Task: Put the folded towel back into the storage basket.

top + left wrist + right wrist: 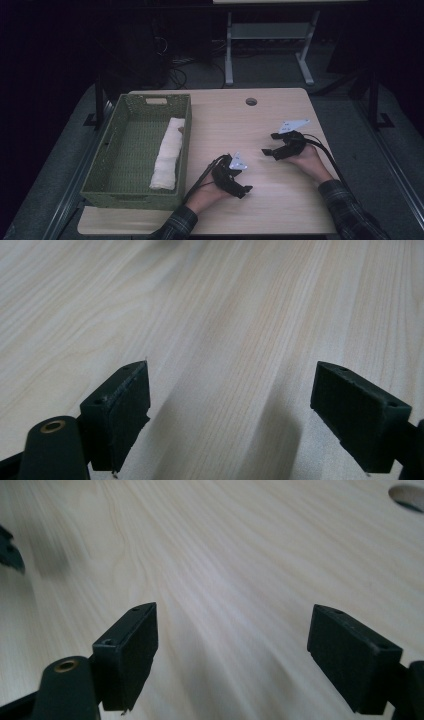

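towel (168,154), white and rolled, is lying in the green basket (107,150) well beyond both sets of wide-open, empty jaws, left gripper (230,415) nearer than right gripper (232,655), likely handling soft and light, best pinched mid-roll.

Bare wood lies ahead of both spread-jawed grippers — left gripper (243,189), right gripper (268,151) — on the table (280,210). The green basket (185,150) walls off the left side; the hole (251,101) sits far back, seemingly flush.
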### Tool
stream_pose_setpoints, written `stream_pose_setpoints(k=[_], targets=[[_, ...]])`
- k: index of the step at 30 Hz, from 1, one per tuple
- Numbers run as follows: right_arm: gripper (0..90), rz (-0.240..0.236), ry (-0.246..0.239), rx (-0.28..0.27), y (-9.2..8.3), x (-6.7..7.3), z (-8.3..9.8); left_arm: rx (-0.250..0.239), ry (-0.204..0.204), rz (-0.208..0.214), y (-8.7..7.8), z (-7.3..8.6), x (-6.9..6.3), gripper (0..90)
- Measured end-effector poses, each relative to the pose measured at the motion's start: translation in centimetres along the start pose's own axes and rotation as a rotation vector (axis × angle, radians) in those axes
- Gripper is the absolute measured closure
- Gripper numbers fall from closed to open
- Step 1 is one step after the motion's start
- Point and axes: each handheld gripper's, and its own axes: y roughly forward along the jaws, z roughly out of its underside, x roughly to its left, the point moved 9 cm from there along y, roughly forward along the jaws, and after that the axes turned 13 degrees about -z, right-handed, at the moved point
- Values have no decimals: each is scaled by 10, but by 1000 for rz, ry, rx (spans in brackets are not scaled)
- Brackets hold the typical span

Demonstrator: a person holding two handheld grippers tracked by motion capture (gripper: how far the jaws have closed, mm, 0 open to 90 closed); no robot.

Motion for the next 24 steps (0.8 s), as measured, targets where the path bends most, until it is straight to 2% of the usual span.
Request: stream_pose_setpoints(k=[2,7,9,10,12,15,19,24], targets=[[198,7,11,16,0,1,14,12,-2,1,3,4,-1,155],[195,22,19,35,0,1,29,13,1,3,6,7,-3,155],[194,32,11,33,-1,1,30,8,2,0,6,7,-4,147],[194,21,19,31,-1,2,30,1,12,-3,6,7,-4,147],[183,6,29,26,0,2,31,-44,4,4,7,8,-6,135],[181,10,27,26,0,1,31,-51,-5,5,8,8,-6,132],[174,15,29,26,0,0,31,-41,14,5,7,9,-5,131],[159,20,37,26,0,0,31,-36,6,-3,7,9,-4,125]])
